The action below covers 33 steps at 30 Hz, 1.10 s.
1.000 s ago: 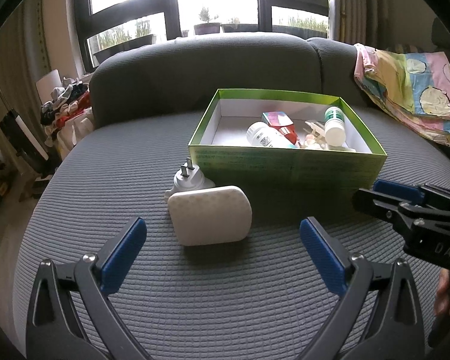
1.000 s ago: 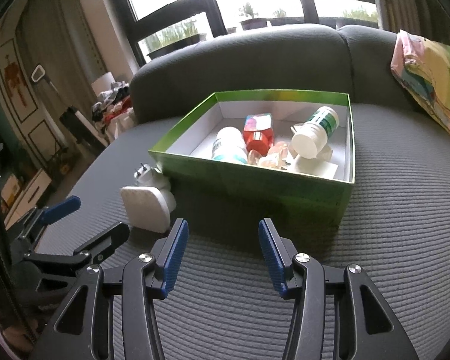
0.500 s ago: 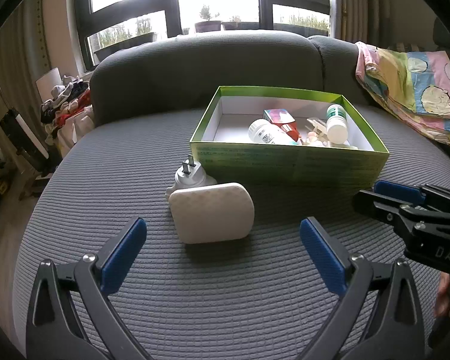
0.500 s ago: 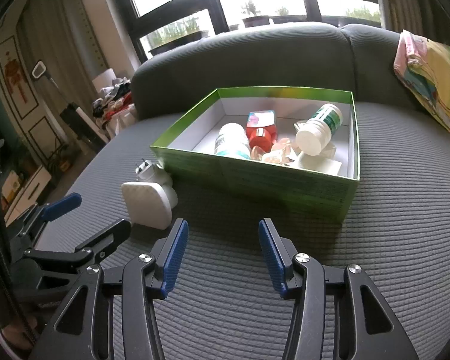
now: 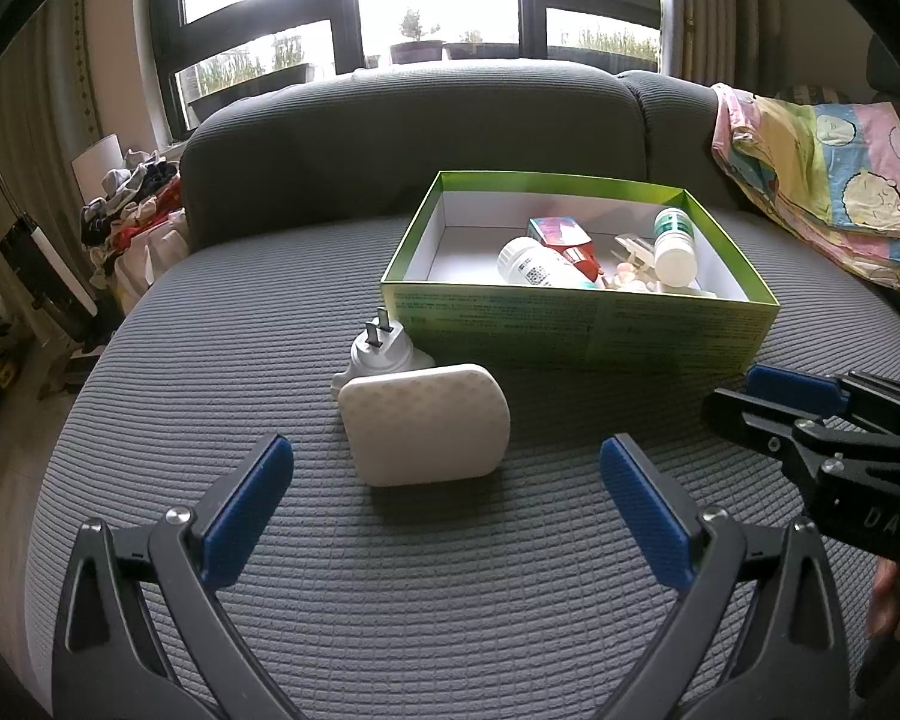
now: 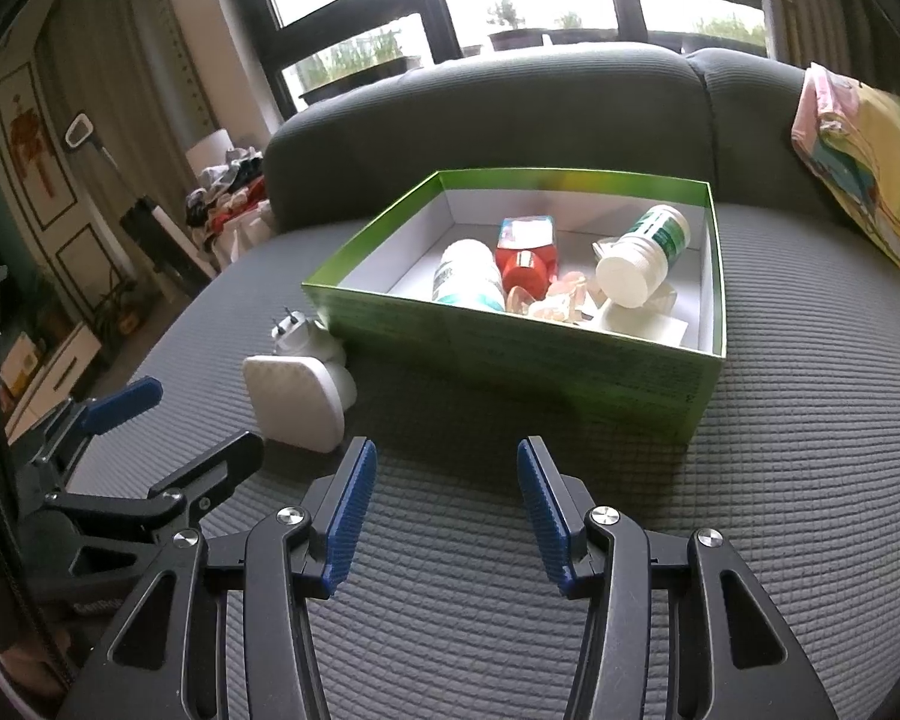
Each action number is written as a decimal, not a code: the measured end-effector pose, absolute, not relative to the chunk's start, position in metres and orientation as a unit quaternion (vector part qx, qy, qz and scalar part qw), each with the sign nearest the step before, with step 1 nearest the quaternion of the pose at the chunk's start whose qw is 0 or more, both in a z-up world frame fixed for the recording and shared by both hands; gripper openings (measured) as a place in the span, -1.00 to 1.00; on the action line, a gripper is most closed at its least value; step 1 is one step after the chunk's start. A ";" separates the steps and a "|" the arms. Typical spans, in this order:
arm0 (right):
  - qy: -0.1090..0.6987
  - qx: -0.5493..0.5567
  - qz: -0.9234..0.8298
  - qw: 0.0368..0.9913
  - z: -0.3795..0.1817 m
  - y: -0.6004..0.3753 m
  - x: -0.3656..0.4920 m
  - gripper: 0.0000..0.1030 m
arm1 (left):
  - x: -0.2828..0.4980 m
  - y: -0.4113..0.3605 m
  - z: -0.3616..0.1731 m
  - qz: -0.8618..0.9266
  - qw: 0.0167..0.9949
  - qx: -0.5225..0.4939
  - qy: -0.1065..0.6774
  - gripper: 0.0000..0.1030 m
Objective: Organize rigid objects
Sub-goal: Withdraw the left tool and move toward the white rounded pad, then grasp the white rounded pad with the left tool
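Note:
A white plug-in device [image 5: 423, 423] with a rounded flat face and plug prongs lies on the grey sofa seat, just left of a green box [image 5: 582, 324]. It also shows in the right wrist view [image 6: 297, 399]. The green box [image 6: 510, 348] holds two white bottles, a red packet and small clear pieces. My left gripper [image 5: 444, 504] is open and empty, just short of the device. My right gripper [image 6: 444, 507] is open and empty in front of the box.
The sofa backrest [image 5: 414, 138] rises behind the box. A patterned cloth [image 5: 822, 174] lies at the right. A pile of clothes [image 5: 132, 222] sits off the sofa's left end, with windows behind.
Both cameras have drawn back and risen slightly, so the box and device sit a little farther off. Both grippers stay open and empty.

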State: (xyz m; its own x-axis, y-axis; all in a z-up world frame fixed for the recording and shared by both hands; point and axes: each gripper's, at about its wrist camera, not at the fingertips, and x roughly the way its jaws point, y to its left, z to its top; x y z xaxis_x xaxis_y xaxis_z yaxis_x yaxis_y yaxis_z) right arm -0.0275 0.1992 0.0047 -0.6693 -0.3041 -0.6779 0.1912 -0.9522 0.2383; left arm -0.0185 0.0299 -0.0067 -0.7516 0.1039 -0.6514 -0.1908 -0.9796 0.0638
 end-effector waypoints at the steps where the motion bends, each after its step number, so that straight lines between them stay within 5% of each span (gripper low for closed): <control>1: -0.073 0.384 -0.911 0.136 0.004 0.199 -0.028 -0.01 | -0.019 0.029 -0.007 0.934 0.079 -0.344 0.062 0.98; 22: -0.036 0.427 -0.873 0.233 -0.023 0.140 -0.037 -0.01 | -0.073 -0.061 -0.037 0.873 0.117 -0.435 -0.190 0.97; 33: -0.043 0.435 -0.862 0.256 -0.039 0.120 -0.075 -0.01 | -0.097 -0.054 -0.057 0.855 0.140 -0.455 -0.207 0.82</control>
